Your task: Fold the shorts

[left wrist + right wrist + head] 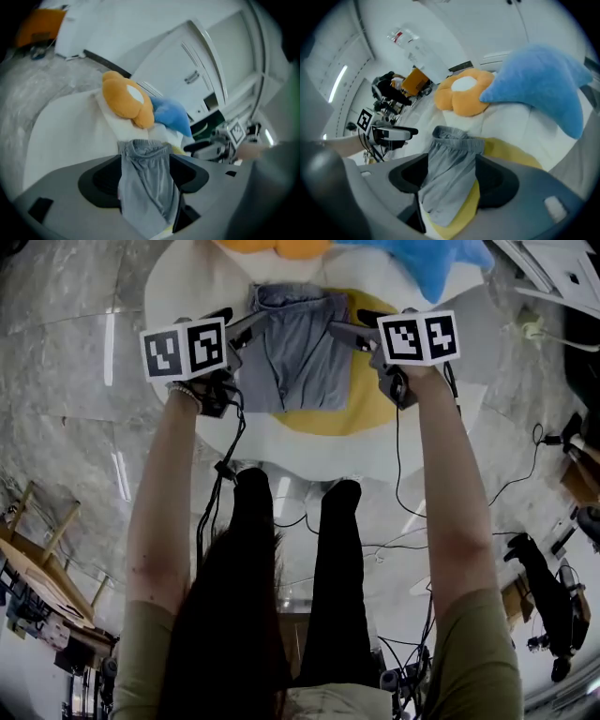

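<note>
**A:** What's nearest?

**B:** The person's legs (337, 568), standing on the grey marble floor (75, 381). Black cables (405, 502) trail round the feet and run up to both tools. A wooden frame (42, 554) sits off to the left, well apart.

**A:** And the tools?

**B:** The left tool (249, 328) and the right tool (343, 332) are held out over a white round mat (183, 287) on the floor. Both have their jaws spread and pinch nothing. The grey shorts (298, 352) show in the gap of each tool but lie on the mat, with one tool just beside each edge near the waistband.

**A:** How do the shorts lie?

**B:** Waistband at the far end, legs toward the person, partly over the mat's yellow patch (366, 404).

**A:** Anything in the way?

**B:** Just beyond the waistband, an orange flower cushion (461, 96) and a blue star cushion (539, 79) lie touching. The mat's near part is bare. White cabinet doors (197, 79) stand farther off.
</note>
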A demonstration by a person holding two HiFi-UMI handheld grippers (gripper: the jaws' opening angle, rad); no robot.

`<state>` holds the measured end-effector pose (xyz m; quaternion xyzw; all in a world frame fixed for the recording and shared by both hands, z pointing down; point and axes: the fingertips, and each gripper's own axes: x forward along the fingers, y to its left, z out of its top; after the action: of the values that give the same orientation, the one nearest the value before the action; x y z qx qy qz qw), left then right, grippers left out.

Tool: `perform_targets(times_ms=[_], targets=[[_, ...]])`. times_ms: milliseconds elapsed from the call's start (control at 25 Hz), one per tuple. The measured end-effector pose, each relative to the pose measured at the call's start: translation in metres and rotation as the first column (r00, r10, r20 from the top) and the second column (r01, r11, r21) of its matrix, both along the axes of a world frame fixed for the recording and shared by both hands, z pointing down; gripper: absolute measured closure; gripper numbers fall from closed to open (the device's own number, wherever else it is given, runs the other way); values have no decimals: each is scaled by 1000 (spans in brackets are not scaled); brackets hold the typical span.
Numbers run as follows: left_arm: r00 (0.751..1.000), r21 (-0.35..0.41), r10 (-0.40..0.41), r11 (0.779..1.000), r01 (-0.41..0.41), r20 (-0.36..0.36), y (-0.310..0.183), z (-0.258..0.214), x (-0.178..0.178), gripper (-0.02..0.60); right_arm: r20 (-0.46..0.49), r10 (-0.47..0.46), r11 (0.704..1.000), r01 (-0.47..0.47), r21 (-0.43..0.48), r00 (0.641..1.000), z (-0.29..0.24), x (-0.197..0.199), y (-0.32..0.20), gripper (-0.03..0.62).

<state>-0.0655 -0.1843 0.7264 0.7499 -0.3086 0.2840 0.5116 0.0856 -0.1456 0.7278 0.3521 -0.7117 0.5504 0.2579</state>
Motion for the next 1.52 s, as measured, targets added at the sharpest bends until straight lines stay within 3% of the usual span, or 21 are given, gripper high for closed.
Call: perform_targets(times_ms=[40,80,120,160,240,320,400,480,520,560,600,640,800,920,1000,1080,1160,1360,1440,1520], targets=[[991,39,117,992,-120,65,15,0,-2,274,-18,-58,998,58,15,998,-2,-2,9,287],[962,67,242,965,-252,131,34,1,-4,269,-39,-124,992,125,27,992,-3,-5,22,287],[911,80,365,919,-385,194,57,3,-5,267,-71,-201,978,204,37,977,-2,-8,38,287],[842,80,477,856,-510,253,83,7,-8,260,-115,-289,954,296,45,950,1,-12,57,287],[681,61,648,707,-704,341,136,18,-14,253,-211,-472,870,492,47,856,7,-22,99,287],[545,54,742,573,-818,389,180,29,-19,253,-267,-614,759,648,60,743,12,-39,139,287],[458,78,791,469,-880,406,213,34,-16,253,-280,-701,659,746,99,656,14,-58,171,289],[378,77,830,381,-921,410,235,43,-13,249,-295,-762,573,813,106,576,21,-68,195,289],[339,55,846,348,-936,411,243,51,-14,244,-308,-788,533,841,89,533,28,-68,205,289],[308,22,859,328,-944,410,248,59,-17,242,-314,-811,501,863,62,493,35,-65,214,289],[292,-14,867,325,-946,404,250,66,-21,237,-312,-828,481,876,31,466,43,-61,222,289],[294,-42,871,337,-941,393,250,71,-25,235,-304,-837,476,879,4,455,49,-55,228,289],[353,-85,863,408,-909,362,240,75,-35,235,-280,-823,520,854,-25,494,54,-42,230,289],[391,-105,854,448,-888,342,237,70,-41,235,-261,-822,528,849,-15,506,49,-44,228,289],[432,-85,842,480,-873,323,234,59,-37,235,-231,-795,572,820,23,561,38,-51,221,289],[477,-15,820,507,-862,317,222,41,-26,235,-198,-739,643,762,77,644,24,-57,203,289],[512,67,798,520,-852,318,202,27,-9,235,-193,-694,686,718,116,694,17,-57,181,289],[537,173,761,511,-842,364,122,27,35,225,-239,-634,730,671,127,735,25,-42,116,289],[568,176,752,543,-821,333,95,29,53,225,-238,-603,756,641,134,761,28,-37,93,289],[596,132,759,584,-801,262,81,34,64,225,-227,-585,773,620,137,779,29,-38,79,289]])
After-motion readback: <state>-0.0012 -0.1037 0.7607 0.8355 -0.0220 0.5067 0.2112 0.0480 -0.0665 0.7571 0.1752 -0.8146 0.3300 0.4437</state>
